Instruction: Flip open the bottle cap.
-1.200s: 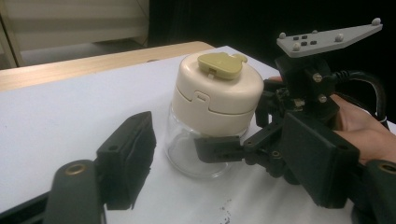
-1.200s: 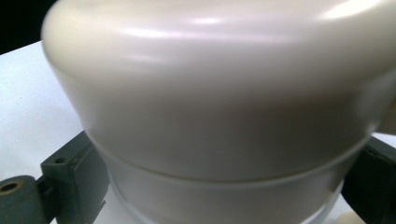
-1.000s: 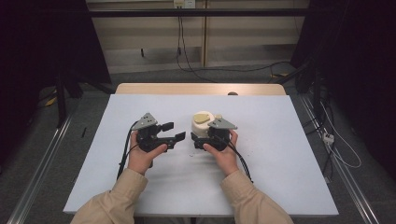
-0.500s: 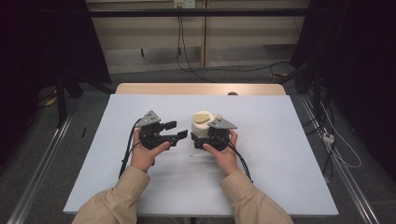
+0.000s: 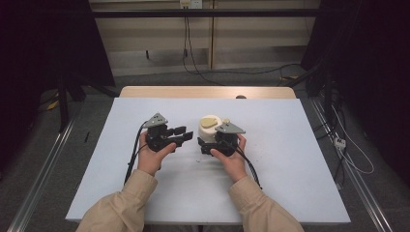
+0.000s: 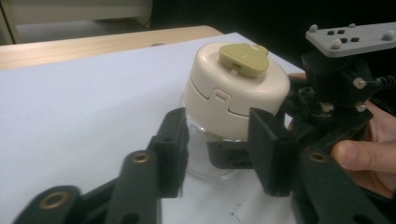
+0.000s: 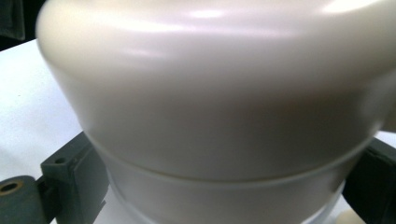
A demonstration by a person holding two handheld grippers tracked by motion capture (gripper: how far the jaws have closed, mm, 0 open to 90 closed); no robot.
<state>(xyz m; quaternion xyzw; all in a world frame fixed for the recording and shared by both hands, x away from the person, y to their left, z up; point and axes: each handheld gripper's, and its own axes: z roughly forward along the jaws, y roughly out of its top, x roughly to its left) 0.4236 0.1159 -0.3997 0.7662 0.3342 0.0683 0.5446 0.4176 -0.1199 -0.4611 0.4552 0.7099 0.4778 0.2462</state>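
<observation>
cream-lidded jar (image 5: 211, 129) mid-frame stays clamped by right gripper (image 5: 207, 145); left gripper (image 5: 183, 135), jaws apart, has been narrowing for the lid.

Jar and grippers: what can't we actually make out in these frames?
- Jar: in the right gripper view its cream lid is blurred and cut off by the top edge.
- Jar's clear base: partly hidden behind the left gripper jaws in the left gripper view; contents unreadable.
- Right gripper: pad contact on the jar is cut off at both sides in its own view, too small in the high view.
- Olive cap: too small there to see if latched.
</observation>
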